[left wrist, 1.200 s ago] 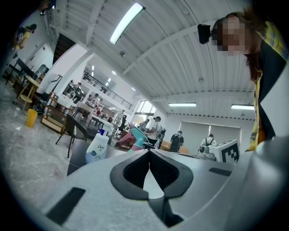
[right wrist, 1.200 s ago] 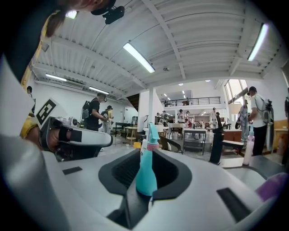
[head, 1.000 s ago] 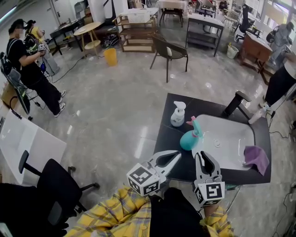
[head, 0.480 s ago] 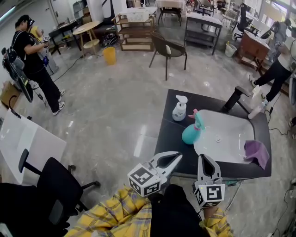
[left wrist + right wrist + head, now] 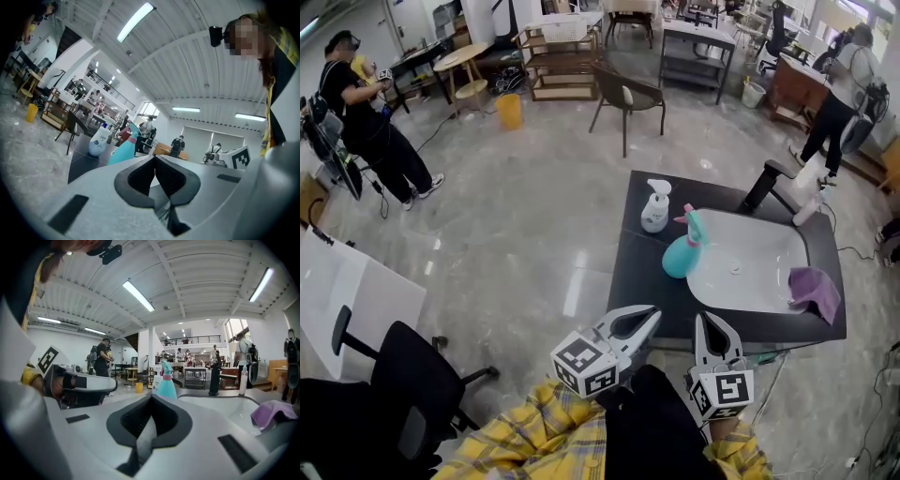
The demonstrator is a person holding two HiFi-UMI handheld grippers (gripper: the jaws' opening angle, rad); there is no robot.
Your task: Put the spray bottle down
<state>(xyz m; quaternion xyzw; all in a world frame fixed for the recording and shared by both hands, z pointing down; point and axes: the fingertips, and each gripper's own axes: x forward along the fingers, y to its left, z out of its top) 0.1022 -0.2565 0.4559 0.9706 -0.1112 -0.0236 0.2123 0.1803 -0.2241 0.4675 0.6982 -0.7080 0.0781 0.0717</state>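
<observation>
The teal spray bottle (image 5: 679, 255) with a pink trigger stands upright on the black counter (image 5: 642, 281), at the left rim of the white sink (image 5: 755, 281). Nothing holds it. My right gripper (image 5: 709, 320) hangs shut and empty at the counter's near edge, well short of the bottle. My left gripper (image 5: 651, 312) is beside it, also shut and empty. In the right gripper view the spray bottle (image 5: 166, 386) stands straight beyond the closed jaws of my right gripper (image 5: 151, 397). The left gripper view shows the spray bottle (image 5: 123, 151) past the left gripper (image 5: 155, 157).
A white soap bottle (image 5: 655, 206) stands behind the spray bottle. A purple cloth (image 5: 814, 289) lies on the sink's right rim, and a black faucet (image 5: 766, 185) rises at the back. A black office chair (image 5: 412, 375) is at lower left. People stand about the room.
Both grippers have drawn back from the counter toward me. The right gripper's jaws have closed, empty. The spray bottle stays standing where it was.
</observation>
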